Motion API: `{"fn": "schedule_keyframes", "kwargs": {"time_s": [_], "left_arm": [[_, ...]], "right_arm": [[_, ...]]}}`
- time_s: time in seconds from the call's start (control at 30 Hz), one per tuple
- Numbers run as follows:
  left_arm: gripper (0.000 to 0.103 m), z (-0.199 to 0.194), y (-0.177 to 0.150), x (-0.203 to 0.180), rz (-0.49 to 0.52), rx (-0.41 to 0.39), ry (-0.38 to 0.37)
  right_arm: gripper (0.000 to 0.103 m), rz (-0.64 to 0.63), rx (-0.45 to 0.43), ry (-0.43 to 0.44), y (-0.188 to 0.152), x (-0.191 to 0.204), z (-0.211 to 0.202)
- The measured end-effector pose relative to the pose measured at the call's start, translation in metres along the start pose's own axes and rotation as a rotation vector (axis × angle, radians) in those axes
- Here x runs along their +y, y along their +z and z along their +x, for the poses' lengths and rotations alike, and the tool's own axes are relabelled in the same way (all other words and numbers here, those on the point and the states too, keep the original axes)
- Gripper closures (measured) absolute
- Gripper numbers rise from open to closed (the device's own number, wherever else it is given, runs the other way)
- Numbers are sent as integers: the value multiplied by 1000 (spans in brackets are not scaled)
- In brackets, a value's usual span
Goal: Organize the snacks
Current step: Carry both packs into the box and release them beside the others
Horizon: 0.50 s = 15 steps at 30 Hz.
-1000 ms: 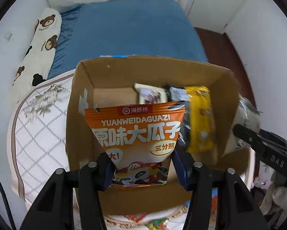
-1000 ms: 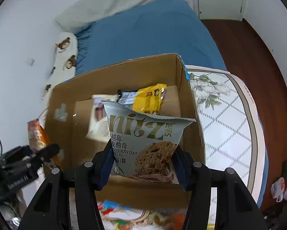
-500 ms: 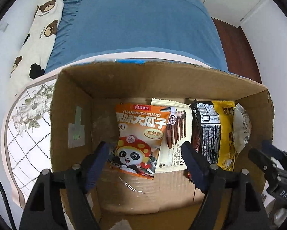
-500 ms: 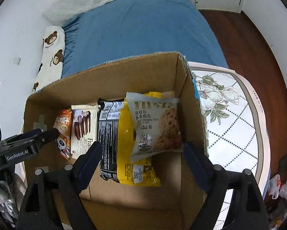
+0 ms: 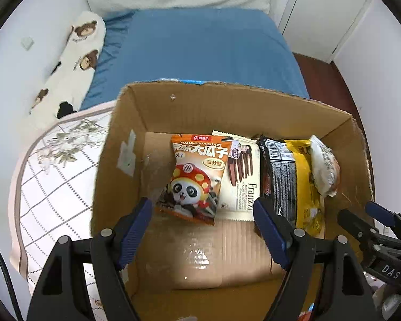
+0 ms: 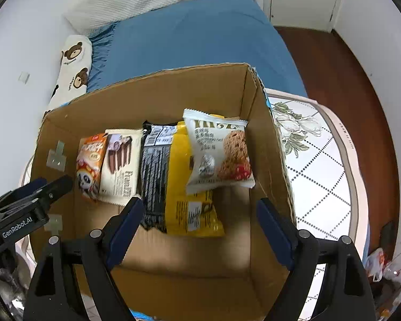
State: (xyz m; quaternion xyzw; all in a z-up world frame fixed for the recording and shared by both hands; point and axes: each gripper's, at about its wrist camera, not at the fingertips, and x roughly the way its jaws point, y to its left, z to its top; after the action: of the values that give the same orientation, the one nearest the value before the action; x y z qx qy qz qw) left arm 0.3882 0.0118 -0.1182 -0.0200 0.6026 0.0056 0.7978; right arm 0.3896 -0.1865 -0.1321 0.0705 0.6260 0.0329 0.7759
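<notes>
Both packs are seen released vs. 1 s ago: the orange seed pack, then pinched by the left gripper, now lies flat in the cardboard box at approx. 10 o'clock. The cookie pack, then held by the right gripper, is rested on the yellow-black pack at approx. 2 o'clock. Both sets of fingers are spread wide w/ nothing held, hovering over the near box edge. That drop-off step is judged done. Counted in the box: 4 packs – 1 orange, 1 white wafer pack, 1 yellow-black, 1 cookie; 1 box, on a quilted surface.
</notes>
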Motion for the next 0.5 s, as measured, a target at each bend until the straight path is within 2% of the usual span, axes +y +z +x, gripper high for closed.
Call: {"fn": "schedule_keyframes", "kwargs": {"time_s": [0.23,0.33,0.5], "left_arm": [[26,-42,-22,-1,12,-102,10],[26,-61,-33,0,8,-128,-17],[26,-95,-53,-2,23,-195,-17]], "right_arm": [[14,-36,-86,-25,-28,11,-36],[14,-47,-120,-28,-38,13,-54],[14,-77,-195,-50,-58,22,-86]]}}
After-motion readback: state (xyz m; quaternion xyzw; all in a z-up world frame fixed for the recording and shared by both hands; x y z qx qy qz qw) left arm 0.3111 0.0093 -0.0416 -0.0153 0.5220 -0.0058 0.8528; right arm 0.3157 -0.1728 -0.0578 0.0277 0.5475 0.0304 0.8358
